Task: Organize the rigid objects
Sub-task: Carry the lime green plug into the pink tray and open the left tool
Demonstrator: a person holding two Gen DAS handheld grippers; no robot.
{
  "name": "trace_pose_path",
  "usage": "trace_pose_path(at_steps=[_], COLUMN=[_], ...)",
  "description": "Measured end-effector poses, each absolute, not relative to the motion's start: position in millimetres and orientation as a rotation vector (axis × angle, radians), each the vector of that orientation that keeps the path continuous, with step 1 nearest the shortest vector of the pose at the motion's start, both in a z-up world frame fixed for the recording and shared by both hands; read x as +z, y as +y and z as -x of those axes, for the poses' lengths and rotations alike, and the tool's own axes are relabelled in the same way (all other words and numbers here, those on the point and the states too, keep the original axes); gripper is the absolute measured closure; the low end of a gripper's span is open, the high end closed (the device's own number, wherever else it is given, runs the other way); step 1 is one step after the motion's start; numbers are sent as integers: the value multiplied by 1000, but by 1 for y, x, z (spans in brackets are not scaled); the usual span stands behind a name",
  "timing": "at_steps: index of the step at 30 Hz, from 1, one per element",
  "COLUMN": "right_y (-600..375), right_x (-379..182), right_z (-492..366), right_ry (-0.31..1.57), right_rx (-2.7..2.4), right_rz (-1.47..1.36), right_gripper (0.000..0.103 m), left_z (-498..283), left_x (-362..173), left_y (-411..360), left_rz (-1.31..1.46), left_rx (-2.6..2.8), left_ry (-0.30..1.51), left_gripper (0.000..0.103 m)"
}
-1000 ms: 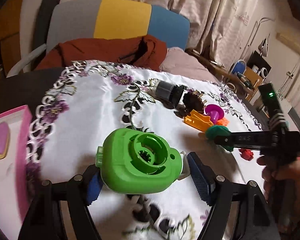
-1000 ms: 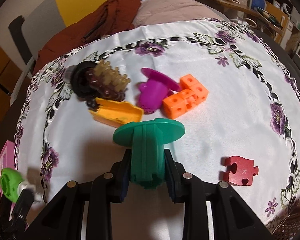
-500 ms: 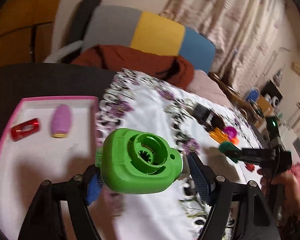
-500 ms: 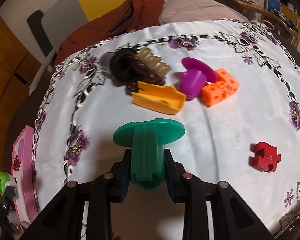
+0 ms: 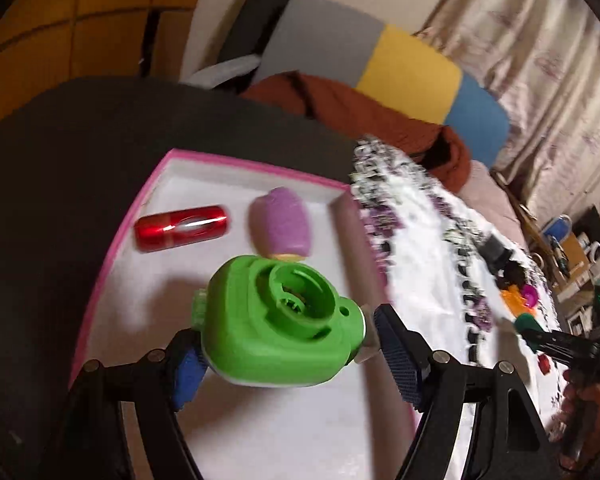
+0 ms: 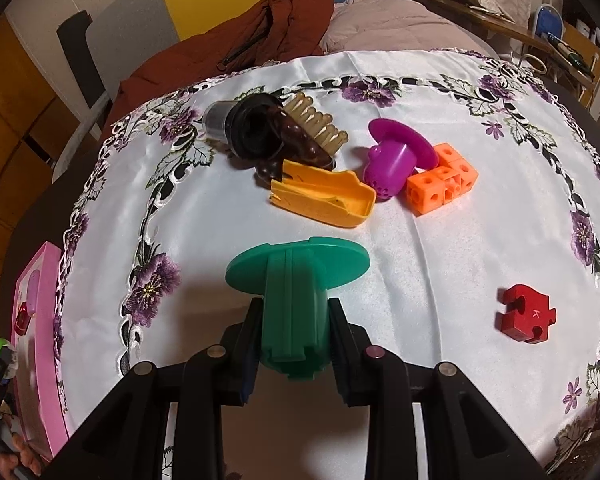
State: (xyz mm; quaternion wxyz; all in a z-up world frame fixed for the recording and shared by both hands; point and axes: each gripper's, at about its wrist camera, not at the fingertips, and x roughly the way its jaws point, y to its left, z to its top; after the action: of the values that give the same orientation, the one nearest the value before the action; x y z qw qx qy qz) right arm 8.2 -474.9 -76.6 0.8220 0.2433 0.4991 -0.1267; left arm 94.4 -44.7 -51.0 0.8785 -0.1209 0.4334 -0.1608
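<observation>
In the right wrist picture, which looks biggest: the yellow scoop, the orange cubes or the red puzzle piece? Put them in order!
1. Yellow scoop, biggest.
2. Orange cubes.
3. Red puzzle piece, smallest, though it lies nearer the camera, so it may look bigger than it is.

Your left tongs are clamped on the green toy camera — blue pads pressed to its two sides, black arms spread wide below it — and you hold them raised over the pink tray at the counter's left edge. Your right tongs are closed on the stem of the teal mushroom-shaped piece, disc end forward, held above the counter's near edge. Your right hand grips that tool's handle — fingers wrapped around it.
</observation>
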Motion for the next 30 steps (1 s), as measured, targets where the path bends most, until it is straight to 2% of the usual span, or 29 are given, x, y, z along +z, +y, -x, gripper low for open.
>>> trace_pose_path(at_steps=[3, 9, 11, 15, 23, 27, 30], right_y=[-471, -460, -457, -456, -456, -453, -447], right_x=[-74, -67, -65, -63, -63, -59, -54], right_z=[-9, -11, -11, -11, -11, -10, -9], right_ry=[1049, 1021, 1011, 998, 994, 968, 941], right_rx=[-263, -238, -232, -233, -230, -204, -176], right_rz=[-505, -469, -461, -447, -446, -458, -474], right_gripper=[73, 73, 73, 73, 73, 73, 73], left_z=[-102, -111, -109, -102, -96, -87, -78], left_x=[-57, -59, -58, -56, -49, -42, -37], left_y=[-31, -18, -16, -10, 16, 13, 3], left_rz=[284, 291, 280, 251, 333, 329, 285], left_rx=[-308, -281, -264, -187, -135, -136, -157], left_ry=[930, 947, 938, 916, 869, 836, 808], left_gripper=[40, 39, 37, 24, 24, 11, 10])
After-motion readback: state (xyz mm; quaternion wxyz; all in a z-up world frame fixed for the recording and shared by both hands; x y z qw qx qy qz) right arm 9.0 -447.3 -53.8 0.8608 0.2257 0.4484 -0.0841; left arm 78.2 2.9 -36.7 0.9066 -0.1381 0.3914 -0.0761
